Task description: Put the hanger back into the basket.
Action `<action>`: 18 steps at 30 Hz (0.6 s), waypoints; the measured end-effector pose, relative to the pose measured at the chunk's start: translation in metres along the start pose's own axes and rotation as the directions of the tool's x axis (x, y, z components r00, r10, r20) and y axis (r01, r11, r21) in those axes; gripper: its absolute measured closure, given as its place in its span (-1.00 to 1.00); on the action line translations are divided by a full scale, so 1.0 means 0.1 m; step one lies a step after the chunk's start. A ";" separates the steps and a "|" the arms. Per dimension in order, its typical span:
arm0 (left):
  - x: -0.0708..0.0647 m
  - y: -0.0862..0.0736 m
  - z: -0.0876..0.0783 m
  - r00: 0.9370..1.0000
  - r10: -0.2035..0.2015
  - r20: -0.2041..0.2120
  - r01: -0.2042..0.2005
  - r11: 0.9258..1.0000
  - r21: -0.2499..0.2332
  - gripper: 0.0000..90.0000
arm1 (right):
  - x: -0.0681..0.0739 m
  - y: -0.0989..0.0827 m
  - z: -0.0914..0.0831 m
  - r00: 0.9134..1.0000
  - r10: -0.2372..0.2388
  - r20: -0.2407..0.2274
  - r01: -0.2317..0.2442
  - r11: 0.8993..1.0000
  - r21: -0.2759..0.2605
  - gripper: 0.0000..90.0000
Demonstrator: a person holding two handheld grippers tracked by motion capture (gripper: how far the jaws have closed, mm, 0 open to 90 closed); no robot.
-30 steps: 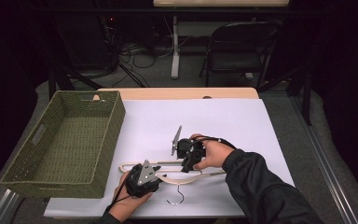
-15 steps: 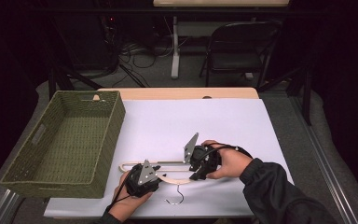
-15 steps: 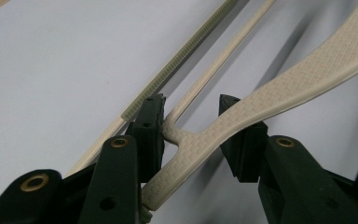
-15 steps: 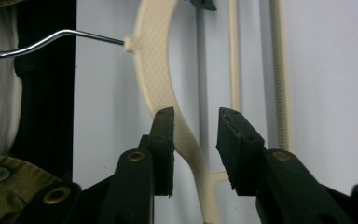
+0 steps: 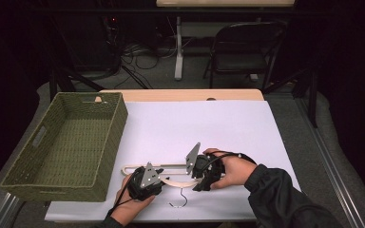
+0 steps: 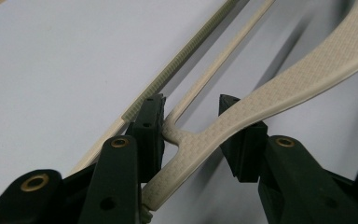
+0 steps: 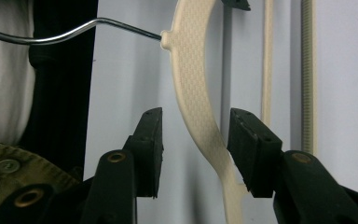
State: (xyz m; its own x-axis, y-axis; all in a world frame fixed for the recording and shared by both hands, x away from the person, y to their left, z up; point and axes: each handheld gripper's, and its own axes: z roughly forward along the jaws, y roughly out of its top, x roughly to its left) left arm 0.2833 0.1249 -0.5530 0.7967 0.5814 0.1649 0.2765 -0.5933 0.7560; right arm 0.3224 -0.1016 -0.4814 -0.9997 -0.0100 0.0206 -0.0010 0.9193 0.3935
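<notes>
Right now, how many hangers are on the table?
1. The hanger lies near the front edge of the table, right of the basket, between the two hands.

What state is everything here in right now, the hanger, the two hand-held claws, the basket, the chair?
Hanger: on the white table cover, one end gripped.
Left gripper: shut on the hanger's end.
Right gripper: open, jaws just widened, hanger arm between them, one pad close to it.
Basket: upright, empty.
Folding chair: unfolded, unoccupied.
</notes>
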 end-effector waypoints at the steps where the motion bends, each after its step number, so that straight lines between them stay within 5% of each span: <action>1: 0.00 0.00 0.00 1.000 0.001 0.001 -0.001 1.000 0.000 0.37 | 0.00 0.01 0.04 1.000 -0.017 0.002 0.017 1.000 0.009 0.20; 7: 0.01 0.00 0.00 1.000 0.002 0.002 -0.002 1.000 0.001 0.37 | 0.00 0.03 0.13 0.999 -0.035 0.006 0.035 0.999 0.024 0.23; 10: 0.01 0.01 0.00 1.000 -0.002 0.011 0.002 1.000 0.004 0.37 | 0.00 0.03 0.17 0.999 -0.045 0.029 0.044 0.998 0.035 0.42; 18: 0.05 0.07 -0.04 0.999 0.019 0.030 -0.019 1.000 0.007 0.51 | 0.00 0.02 0.08 0.996 -0.066 0.059 0.065 0.998 0.014 0.57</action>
State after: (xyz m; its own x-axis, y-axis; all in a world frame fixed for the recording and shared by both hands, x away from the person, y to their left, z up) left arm 0.2870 0.1263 -0.5440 0.8176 0.5530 0.1602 0.2648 -0.6082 0.7484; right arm 0.3219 -0.0964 -0.4877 -0.9971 -0.0475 -0.0600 -0.0668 0.9222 0.3808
